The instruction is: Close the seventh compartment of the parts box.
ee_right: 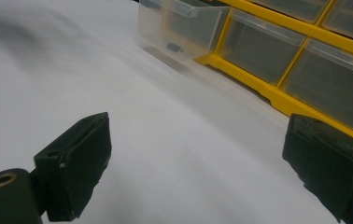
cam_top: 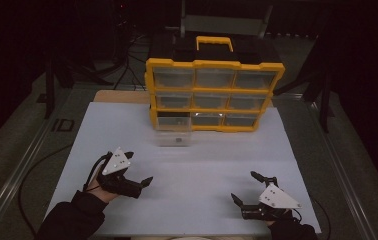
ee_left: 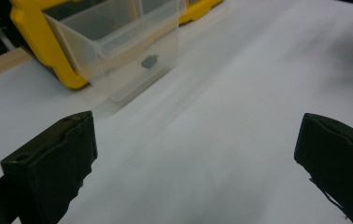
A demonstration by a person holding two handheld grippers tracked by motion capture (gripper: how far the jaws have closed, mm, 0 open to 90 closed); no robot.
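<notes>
A yellow organizer cabinet (cam_top: 213, 94) with clear drawers stands at the back of the white table (cam_top: 187, 175). Its bottom-left clear drawer (cam_top: 173, 134) is pulled out toward me, with a small dark piece (ee_left: 149, 61) inside. That drawer (ee_left: 118, 51) sits ahead of my left gripper (ee_left: 195, 154), and the drawer (ee_right: 181, 28) lies far ahead of my right gripper (ee_right: 198, 163). My left gripper (cam_top: 138, 169) rests open at the front left, nothing between its jaws. My right gripper (cam_top: 244, 187) is open at the front right, likewise holding nothing.
The cabinet's yellow handle (cam_top: 214, 42) rises at the back. Dark stands and cables lie around the table, with metal rails (cam_top: 22, 165) along both sides. The white sheet between the grippers and the drawer is bare.
</notes>
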